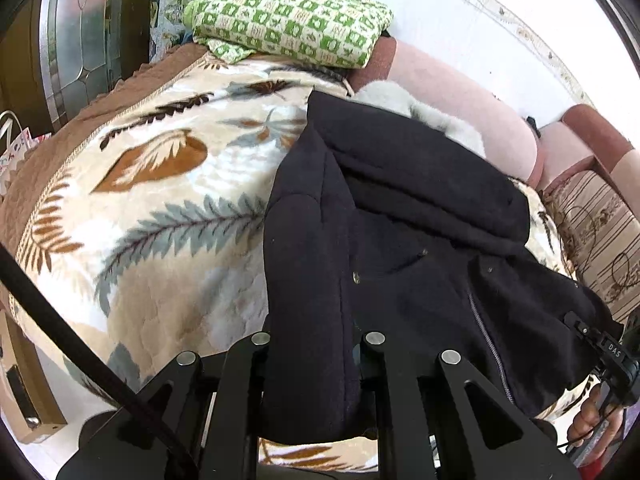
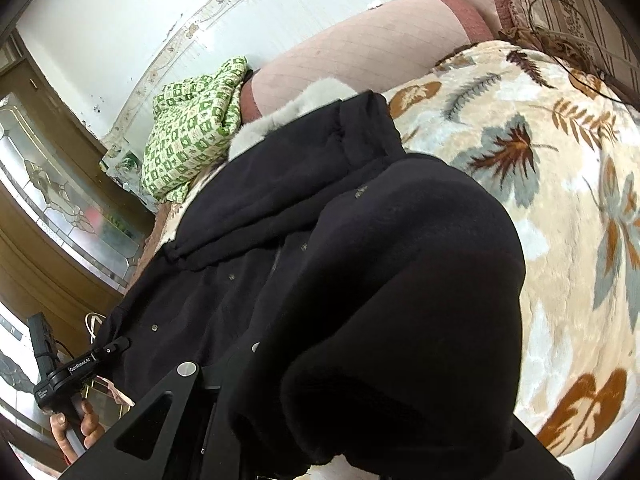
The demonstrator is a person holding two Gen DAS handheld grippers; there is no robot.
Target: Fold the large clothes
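Left hand-held gripper (image 1: 316, 344) clamped shut, right hand-held gripper (image 2: 280, 360) gripping, both angled downward

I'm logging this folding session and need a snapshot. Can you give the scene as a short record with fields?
garment: black coat with pale fur collar, lying on the leaf-print blanket
left tool: shut on the coat's near hem
right tool: fingers hidden under bunched coat fabric, apparently gripping it
background: green checked cloth by the pink headboard
fold progress: coat bunched, not yet flat

Home bedroom: leaf-print blanket (image 1: 160, 208) over bed, padded pink headboard (image 1: 460, 96), leaded-glass door (image 1: 76, 36).
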